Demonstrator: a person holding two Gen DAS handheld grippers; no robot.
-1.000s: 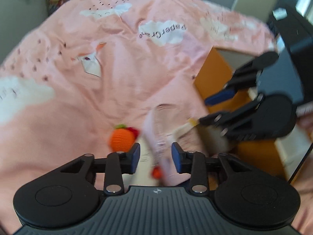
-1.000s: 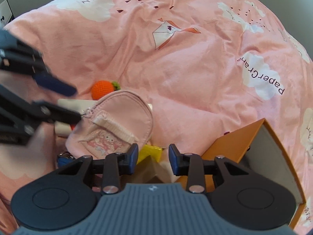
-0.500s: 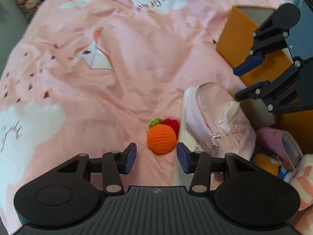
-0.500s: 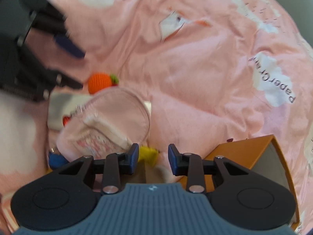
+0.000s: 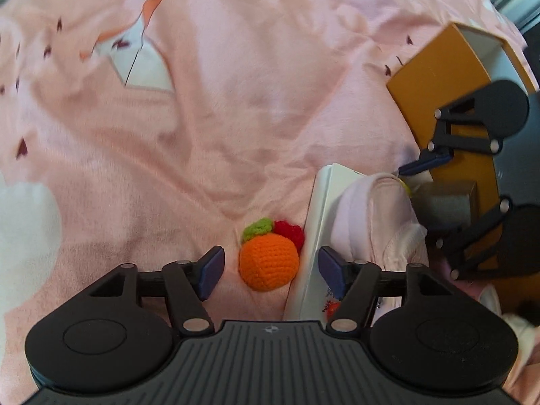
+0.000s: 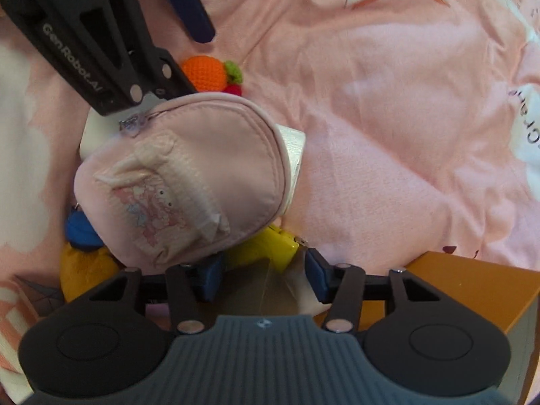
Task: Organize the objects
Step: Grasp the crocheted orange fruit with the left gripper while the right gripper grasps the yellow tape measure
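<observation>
The left gripper (image 5: 268, 268) is opening, its blue pads wide apart on either side of the crocheted orange (image 5: 269, 261) without touching it; the orange lies on the pink sheet (image 5: 202, 141) against a white box (image 5: 312, 236). The right gripper (image 6: 261, 275) is opening too, holding nothing, over a brown block and a yellow thing (image 6: 266, 246). Only the right view shows the pouch (image 6: 189, 182) whole, atop the white box, with a blue thing (image 6: 79, 229) beneath; the left view shows more of the orange bin (image 5: 435, 77).
</observation>
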